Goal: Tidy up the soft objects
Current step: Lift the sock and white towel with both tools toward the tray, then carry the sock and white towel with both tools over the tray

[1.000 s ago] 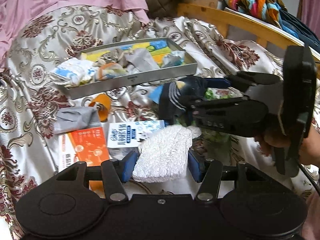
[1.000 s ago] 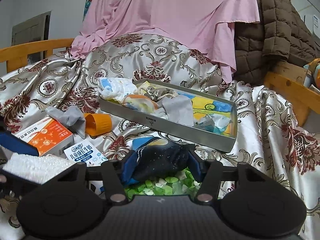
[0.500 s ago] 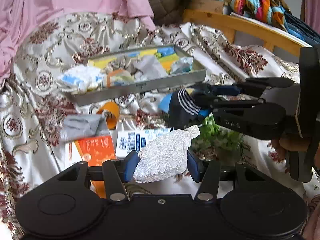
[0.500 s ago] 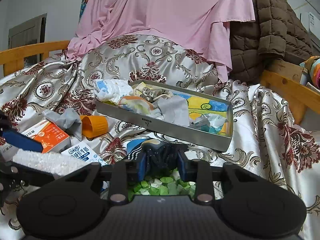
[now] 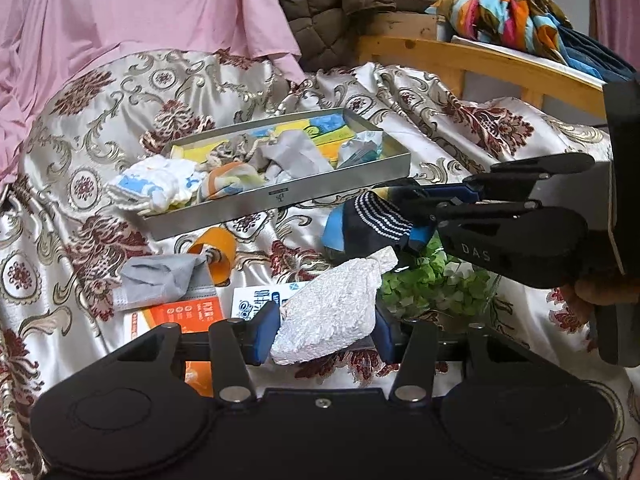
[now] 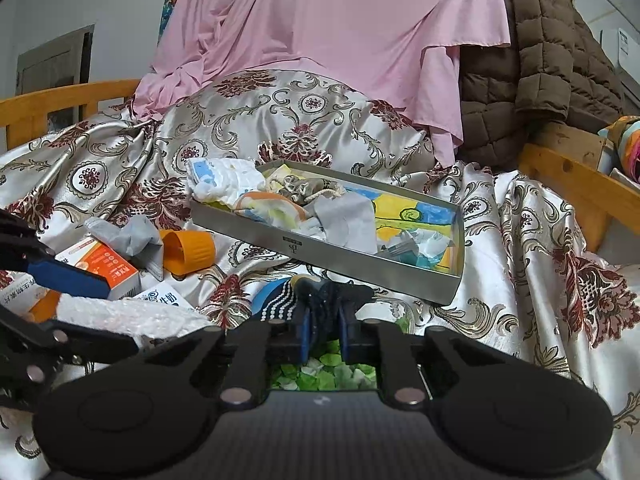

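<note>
Two grippers each hold a soft thing above the patterned bedspread [image 6: 304, 120]. Left gripper [image 5: 326, 326]: its jaws pinch a white fluffy sock [image 5: 332, 312], which fills the gap between the blue pads and sticks out forward and to the right of them. Right gripper [image 6: 323, 330]: its jaws are pressed close together on a dark striped sock [image 5: 372, 224], the cloth bunched between the pads with its white-striped cuff spilling out to the left of the jaws in the right wrist view. Directly below the right jaws lies a clear container of green and white pieces [image 6: 324, 374]. Ahead of both pairs of jaws, a little higher on the bed, sits a grey metal tray [image 6: 320, 258] that holds several soft cloths over a yellow and blue lining. Left of the left jaws lie a crumpled grey cloth [image 5: 160, 276], touching an orange cup [image 5: 218, 250] on its side, and just ahead of them an orange and white box [image 5: 180, 314] and a blue and white carton [image 5: 260, 294]
</note>
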